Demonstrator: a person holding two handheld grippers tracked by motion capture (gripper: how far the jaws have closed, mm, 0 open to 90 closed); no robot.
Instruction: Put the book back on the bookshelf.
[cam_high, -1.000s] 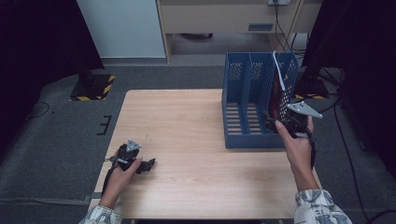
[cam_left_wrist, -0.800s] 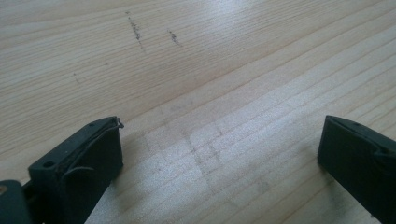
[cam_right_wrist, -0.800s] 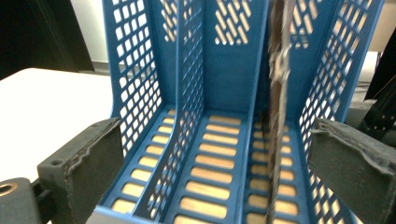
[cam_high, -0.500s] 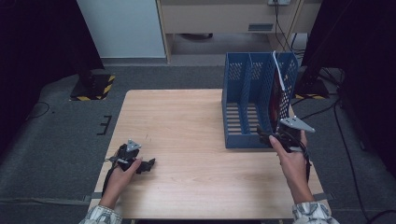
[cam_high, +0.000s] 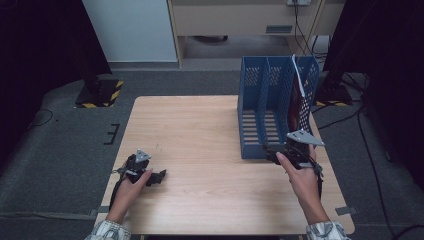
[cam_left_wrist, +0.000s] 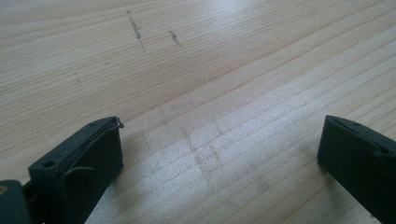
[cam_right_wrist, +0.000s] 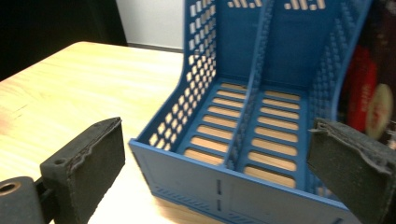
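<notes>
While the left gripper (cam_high: 159, 176) rests low on the near left part of the tabletop (cam_high: 200, 130), its jaws are spread wide with nothing between them. In the left gripper view, bare wood with a few small dark marks (cam_left_wrist: 137, 30) lies between the two black jaws. A hand (cam_high: 131, 187) holds this gripper, and a checked sleeve (cam_high: 107, 231) shows at the near edge.

Further right stands a blue file rack (cam_high: 265, 112), upright on the right side of the tabletop. It has three slots, open at the top and at the near side. The left and middle slots look bare. The right slot holds a dark red book (cam_high: 296, 107), standing upright against the right wall.

Just at the near right corner of the rack is the right gripper (cam_high: 274, 156), held by the other hand (cam_high: 302, 177). Its jaws are spread wide too and pinch nothing. In the right gripper view, the rack's low front edge (cam_right_wrist: 224, 184) sits between the jaws, very near, and the red book (cam_right_wrist: 369, 93) shows at the right.
</notes>
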